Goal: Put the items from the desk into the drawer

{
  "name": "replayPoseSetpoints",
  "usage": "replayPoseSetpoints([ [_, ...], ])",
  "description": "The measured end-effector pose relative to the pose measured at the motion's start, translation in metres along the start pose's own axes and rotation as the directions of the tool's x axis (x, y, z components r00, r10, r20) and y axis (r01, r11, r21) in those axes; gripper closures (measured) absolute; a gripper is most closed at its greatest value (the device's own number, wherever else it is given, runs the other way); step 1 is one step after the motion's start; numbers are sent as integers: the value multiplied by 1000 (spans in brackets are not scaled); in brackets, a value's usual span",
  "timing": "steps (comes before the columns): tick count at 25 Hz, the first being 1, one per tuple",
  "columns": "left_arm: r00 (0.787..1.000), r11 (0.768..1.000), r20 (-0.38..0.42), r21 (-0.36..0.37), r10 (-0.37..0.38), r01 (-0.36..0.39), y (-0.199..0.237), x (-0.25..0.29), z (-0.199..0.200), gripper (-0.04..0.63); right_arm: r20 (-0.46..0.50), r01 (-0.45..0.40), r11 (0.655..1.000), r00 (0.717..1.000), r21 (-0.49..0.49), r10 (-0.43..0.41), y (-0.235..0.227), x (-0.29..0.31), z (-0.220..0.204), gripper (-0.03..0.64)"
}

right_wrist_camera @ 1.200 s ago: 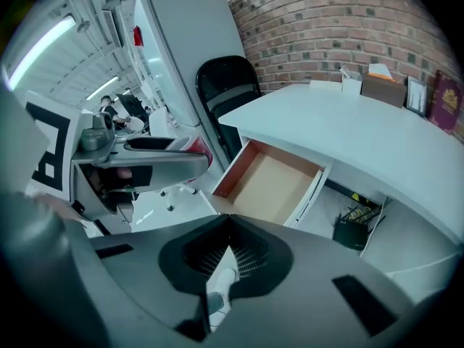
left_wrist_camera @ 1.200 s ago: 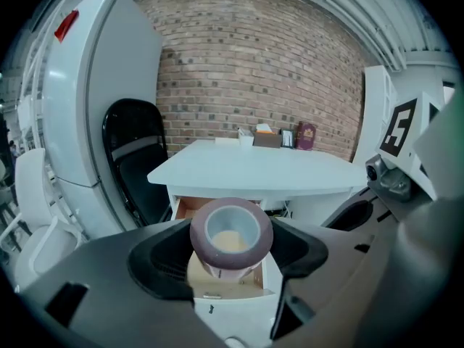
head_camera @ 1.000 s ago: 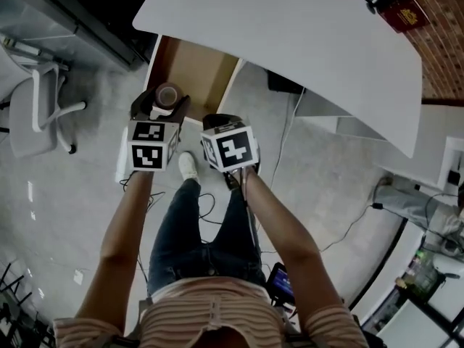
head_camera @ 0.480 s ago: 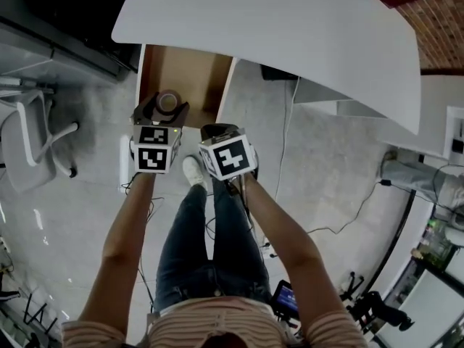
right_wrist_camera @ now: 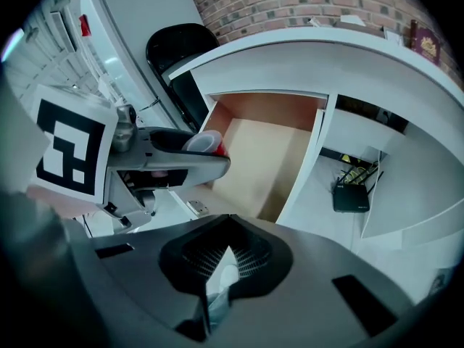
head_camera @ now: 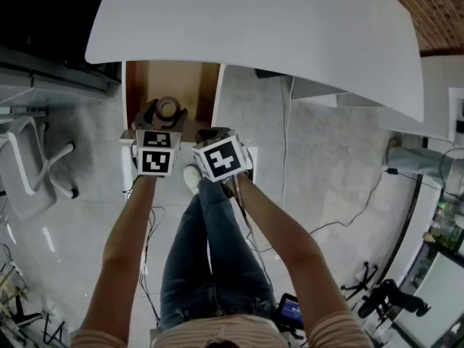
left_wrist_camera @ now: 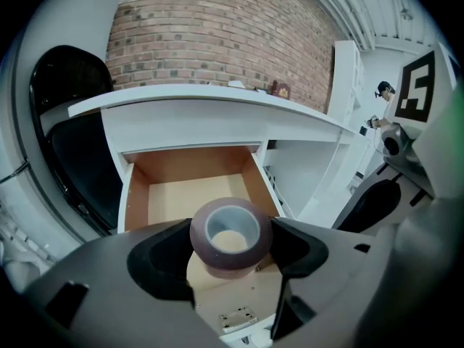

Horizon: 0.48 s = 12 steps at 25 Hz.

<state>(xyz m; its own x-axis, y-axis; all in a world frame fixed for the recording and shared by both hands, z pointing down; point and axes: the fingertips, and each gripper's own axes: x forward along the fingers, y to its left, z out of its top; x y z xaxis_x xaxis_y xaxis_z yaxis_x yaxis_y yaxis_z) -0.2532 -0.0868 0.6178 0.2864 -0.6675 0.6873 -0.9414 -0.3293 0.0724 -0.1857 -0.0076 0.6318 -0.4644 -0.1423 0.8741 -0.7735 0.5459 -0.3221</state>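
A brown roll of tape [left_wrist_camera: 230, 236] is clamped between the jaws of my left gripper [head_camera: 167, 112], which is shut on it. The roll [head_camera: 167, 108] hangs over the front end of the open wooden drawer [head_camera: 138, 85] under the white desk [head_camera: 275, 27]. In the left gripper view the drawer's [left_wrist_camera: 174, 194] floor looks bare. My right gripper [head_camera: 212, 134] sits just right of the drawer's front corner; in its own view its jaws [right_wrist_camera: 223, 258] are shut with nothing between them. That view also shows the left gripper [right_wrist_camera: 170, 158] carrying the roll [right_wrist_camera: 203, 142].
A white chair [head_camera: 25, 172] stands on the floor at the left. Cables [head_camera: 286, 158] trail over the grey floor to the right of the drawer. A small black box [right_wrist_camera: 349, 194] sits under the desk. A red book [right_wrist_camera: 424, 46] lies on the desk's far end.
Both grippers have moved forward toward the drawer, so the tape roll now hangs over the drawer's front end. The left gripper still holds the roll; the right stays shut.
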Motion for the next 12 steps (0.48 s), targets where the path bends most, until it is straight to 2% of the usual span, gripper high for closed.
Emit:
replayPoseSetpoints([
  [12,997,998,-53,44,-50,52,-6,72,0,276,-30,-8,996,999,86,11,-35,29,2,600],
])
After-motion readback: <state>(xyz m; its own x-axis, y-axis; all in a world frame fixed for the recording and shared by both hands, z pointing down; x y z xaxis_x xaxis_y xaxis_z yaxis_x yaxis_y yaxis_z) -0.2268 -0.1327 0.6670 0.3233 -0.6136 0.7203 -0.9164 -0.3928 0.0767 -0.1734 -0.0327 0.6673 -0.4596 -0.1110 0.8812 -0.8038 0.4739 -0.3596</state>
